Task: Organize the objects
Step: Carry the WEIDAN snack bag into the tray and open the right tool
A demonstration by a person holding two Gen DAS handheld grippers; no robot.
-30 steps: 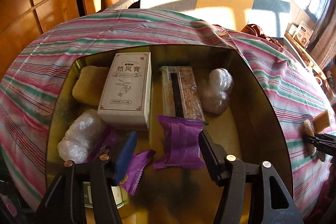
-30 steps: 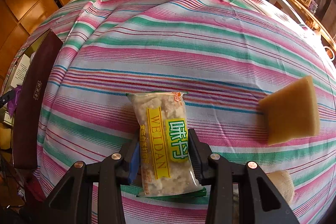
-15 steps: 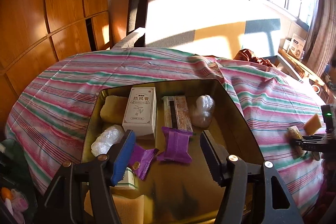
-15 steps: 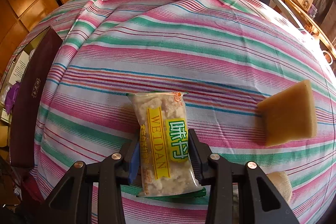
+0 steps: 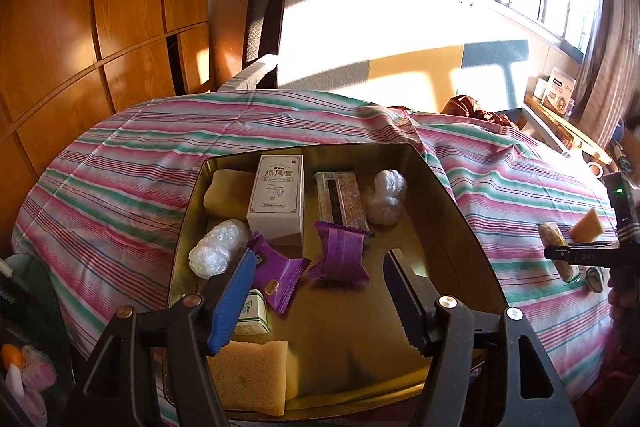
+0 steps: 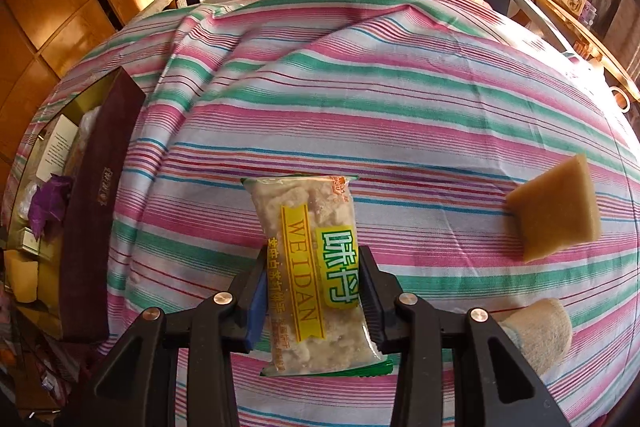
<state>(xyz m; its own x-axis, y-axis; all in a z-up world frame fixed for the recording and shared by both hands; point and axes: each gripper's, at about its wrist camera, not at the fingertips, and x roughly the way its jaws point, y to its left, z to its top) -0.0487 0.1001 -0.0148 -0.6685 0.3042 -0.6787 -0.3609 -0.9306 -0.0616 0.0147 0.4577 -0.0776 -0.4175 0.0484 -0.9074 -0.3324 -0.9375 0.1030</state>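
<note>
Over the gold tin point(image 5: 452, 211), the left tool point(image 5: 320, 291) hangs spread wide, gripping nothing. Inside the tin: two crinkly purple wrappers point(image 5: 340, 257), two clear-film lumps point(image 5: 386, 197), a white carton point(image 5: 278, 193). Right of the tin, on the striped cloth point(image 6: 400, 107), the right tool point(image 6: 312, 291) pinches a glossy snack pack point(image 6: 312, 259); one spongy yellow wedge point(image 6: 554, 211) beyond it.

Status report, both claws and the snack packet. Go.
Left claw open, empty, above gold tin. Right claw shut on WEIDAN snack packet, over striped cloth. Yellow sponge off to the right, not in the way.
</note>
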